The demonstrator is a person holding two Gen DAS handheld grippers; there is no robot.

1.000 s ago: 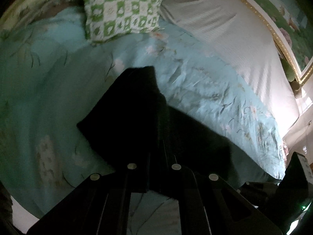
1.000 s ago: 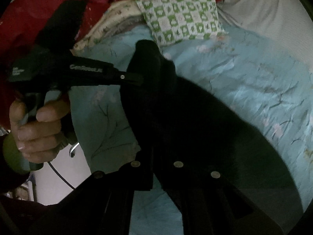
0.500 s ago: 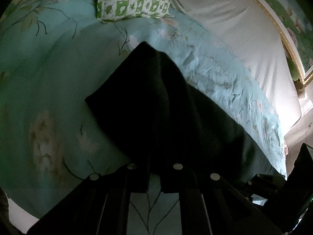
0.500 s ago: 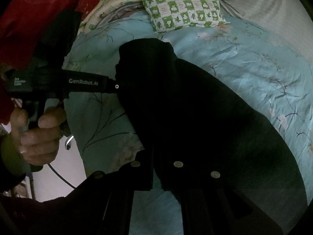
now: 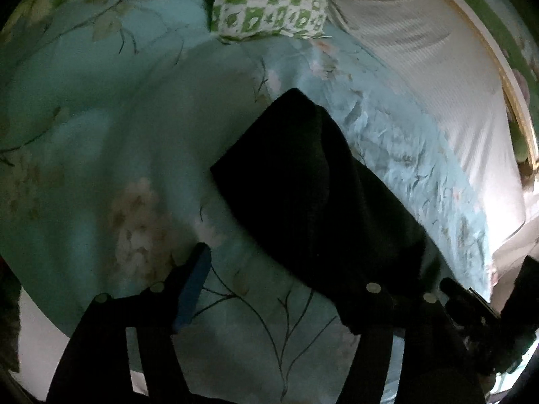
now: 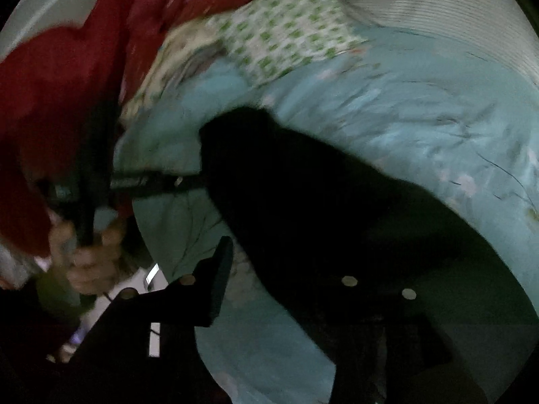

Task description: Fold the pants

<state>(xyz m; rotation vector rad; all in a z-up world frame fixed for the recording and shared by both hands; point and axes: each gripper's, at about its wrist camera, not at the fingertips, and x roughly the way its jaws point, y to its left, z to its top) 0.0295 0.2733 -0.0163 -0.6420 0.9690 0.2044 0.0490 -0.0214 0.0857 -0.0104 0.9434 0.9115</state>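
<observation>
Left tongs (image 5: pixel 279 289): jaws have just been opening and now stand apart. The blue-faced finger (image 5: pixel 193 289) sits over bare quilt; the other finger overlaps the near edge of the dark pants (image 5: pixel 303 181), with no pinch on the cloth visible.

Pants: lying on the pale blue flowered quilt (image 5: pixel 101 134), doubled into a long dark band running from near the middle of the bed toward the near right corner.

Right tongs (image 6: pixel 286 279): jaws have also just been opening and stand apart. One finger is clear of the cloth; the other is lost against the black fabric. Nothing seems clamped. This view is blurred.

Step, as judged: a fold has just been laid down and both tongs are letting go. The next move probably needs a fresh grip on one end of the band, to carry it over the other end and halve its length.

Surroundings: green checked pillow (image 5: pixel 269 0) at the head of the bed, well apart from the pants; white striped sheet (image 5: pixel 421 67) along the right; red bedding (image 6: pixel 67 84) heaped on the left in the right-hand view. None of these lies on the pants. Dark cloth against dark fingers makes the edges hard to find.
</observation>
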